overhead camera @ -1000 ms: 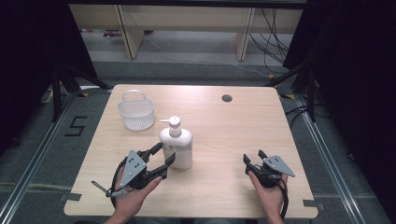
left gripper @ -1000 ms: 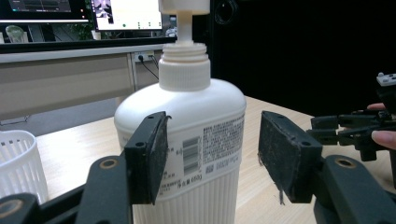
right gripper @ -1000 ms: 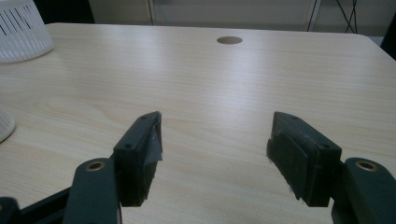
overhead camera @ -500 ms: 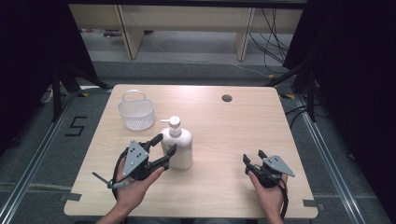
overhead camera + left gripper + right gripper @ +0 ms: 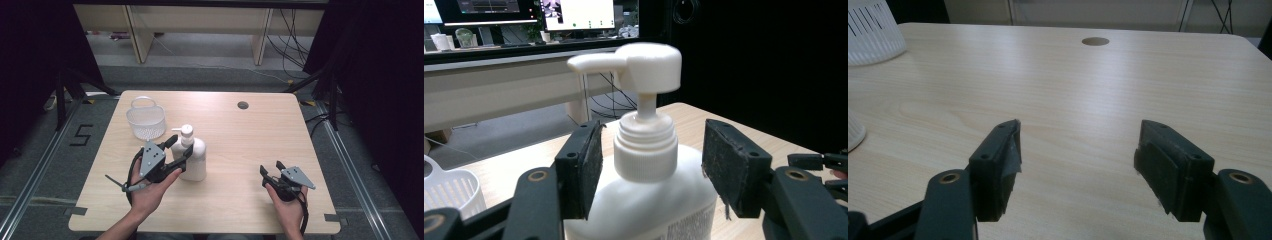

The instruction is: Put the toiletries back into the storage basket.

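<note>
Left gripper sits wide open around the neck of the white pump bottle, pads either side of the collar with gaps, not gripping. Bottle stands upright near the table middle, just in front of the white basket. Right gripper rests wide open and empty at the table's near right, well apart from the bottle.

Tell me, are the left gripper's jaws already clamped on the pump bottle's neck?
No, the left gripper has open jaws, with gaps either side of the pump bottle neck.
</note>
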The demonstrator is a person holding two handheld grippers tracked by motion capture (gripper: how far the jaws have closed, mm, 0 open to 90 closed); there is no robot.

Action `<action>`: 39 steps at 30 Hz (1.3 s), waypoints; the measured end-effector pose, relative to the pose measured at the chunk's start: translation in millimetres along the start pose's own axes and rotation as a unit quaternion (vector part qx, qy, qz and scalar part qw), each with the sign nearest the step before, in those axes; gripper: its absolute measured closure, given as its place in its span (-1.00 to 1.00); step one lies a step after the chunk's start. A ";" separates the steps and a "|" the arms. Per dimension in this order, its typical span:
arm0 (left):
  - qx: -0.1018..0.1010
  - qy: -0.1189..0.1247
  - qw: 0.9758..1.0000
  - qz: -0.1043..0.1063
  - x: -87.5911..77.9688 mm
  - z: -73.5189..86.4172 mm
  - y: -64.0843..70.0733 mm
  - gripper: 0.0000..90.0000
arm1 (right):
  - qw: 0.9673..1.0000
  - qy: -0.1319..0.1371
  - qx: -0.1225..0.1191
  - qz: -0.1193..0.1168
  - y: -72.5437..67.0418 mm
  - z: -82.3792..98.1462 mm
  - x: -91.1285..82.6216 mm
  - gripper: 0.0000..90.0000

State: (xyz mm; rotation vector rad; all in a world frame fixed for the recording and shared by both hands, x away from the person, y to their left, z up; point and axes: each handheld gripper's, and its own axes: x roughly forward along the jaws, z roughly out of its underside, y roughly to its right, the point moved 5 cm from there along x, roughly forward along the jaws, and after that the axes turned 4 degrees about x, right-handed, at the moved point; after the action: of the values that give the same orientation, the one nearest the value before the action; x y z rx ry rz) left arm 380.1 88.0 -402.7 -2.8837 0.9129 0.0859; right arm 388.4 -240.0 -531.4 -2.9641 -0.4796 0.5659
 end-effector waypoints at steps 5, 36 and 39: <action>-0.004 -0.006 1.000 -0.003 5.7 -4.5 0.0 -0.09 | 1.000 0.003 -0.005 0.002 0.5 -0.3 0.1 -0.22; -0.011 -0.010 1.000 -0.017 24.6 -19.8 -2.9 0.21 | 1.000 -0.002 0.008 0.004 -1.7 0.4 -0.3 -0.22; -0.011 -0.011 1.000 -0.015 25.0 -19.3 -2.4 0.26 | 1.000 -0.002 0.008 0.004 -1.7 0.4 -0.4 -0.22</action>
State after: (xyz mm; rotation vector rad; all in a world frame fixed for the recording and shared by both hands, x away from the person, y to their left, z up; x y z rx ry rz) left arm 402.3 73.3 -385.5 -2.9085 0.8704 0.1265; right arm 387.5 -238.5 -531.3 -2.9510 -0.4607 0.5730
